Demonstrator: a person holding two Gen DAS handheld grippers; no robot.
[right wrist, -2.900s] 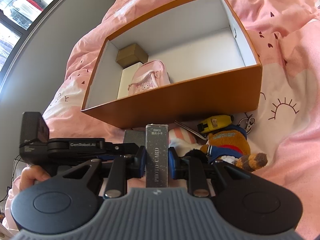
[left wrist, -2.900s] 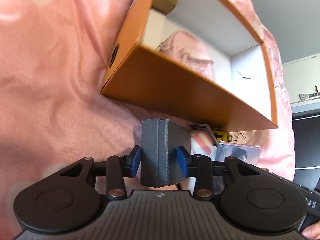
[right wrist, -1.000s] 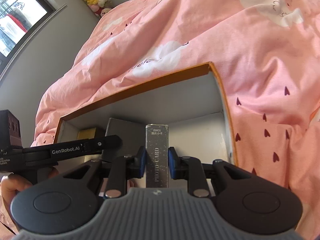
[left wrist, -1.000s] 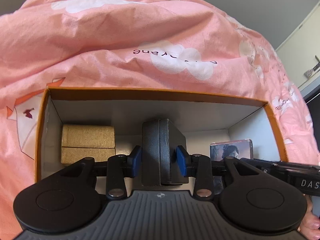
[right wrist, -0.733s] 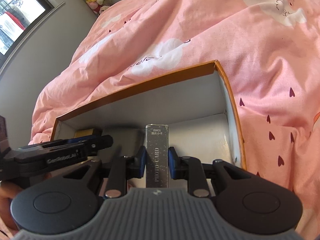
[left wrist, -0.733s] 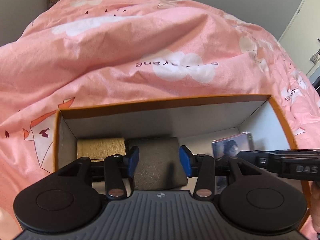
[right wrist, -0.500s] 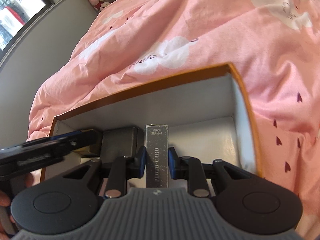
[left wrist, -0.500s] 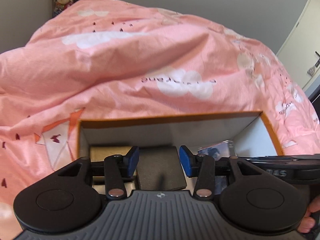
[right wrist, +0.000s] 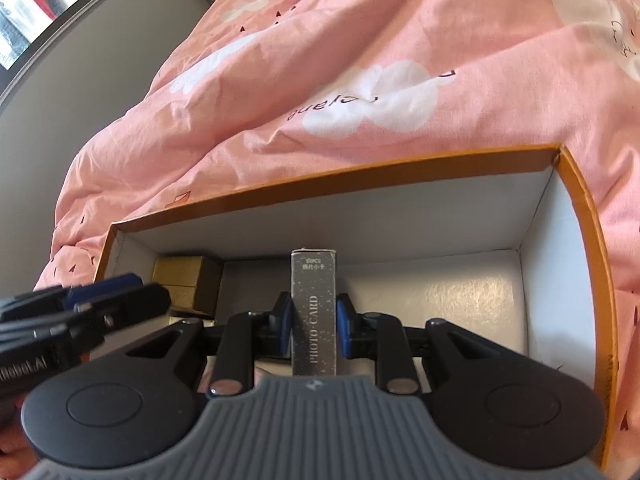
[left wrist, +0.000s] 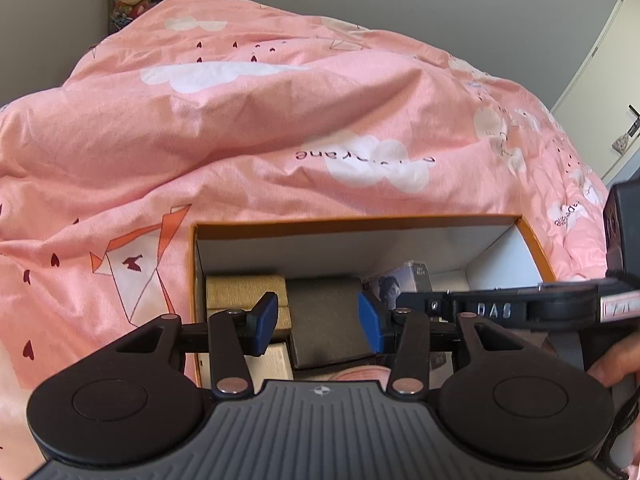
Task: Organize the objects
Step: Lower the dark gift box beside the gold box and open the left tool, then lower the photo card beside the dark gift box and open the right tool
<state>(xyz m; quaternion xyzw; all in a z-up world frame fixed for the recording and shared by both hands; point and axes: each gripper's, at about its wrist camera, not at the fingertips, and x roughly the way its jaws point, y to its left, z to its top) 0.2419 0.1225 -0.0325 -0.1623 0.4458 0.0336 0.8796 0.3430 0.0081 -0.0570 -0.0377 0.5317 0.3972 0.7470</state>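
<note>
Right claw [right wrist: 313,322] grips photo card box [right wrist: 313,312] above carton [right wrist: 584,216].

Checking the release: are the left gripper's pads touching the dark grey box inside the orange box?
Apart. In the left wrist view, the left gripper stands open, and the dark grey box lies below in the orange box.

Grey photo-card box [right wrist: 313,312] stands upright over the orange box [right wrist: 360,172], dark box [left wrist: 326,316] inside.

The dark grey box [left wrist: 326,320], earlier clamped in the left gripper [left wrist: 318,322], now lies inside the orange box [left wrist: 352,225]. Those jaws have spread apart and lifted above it.
</note>
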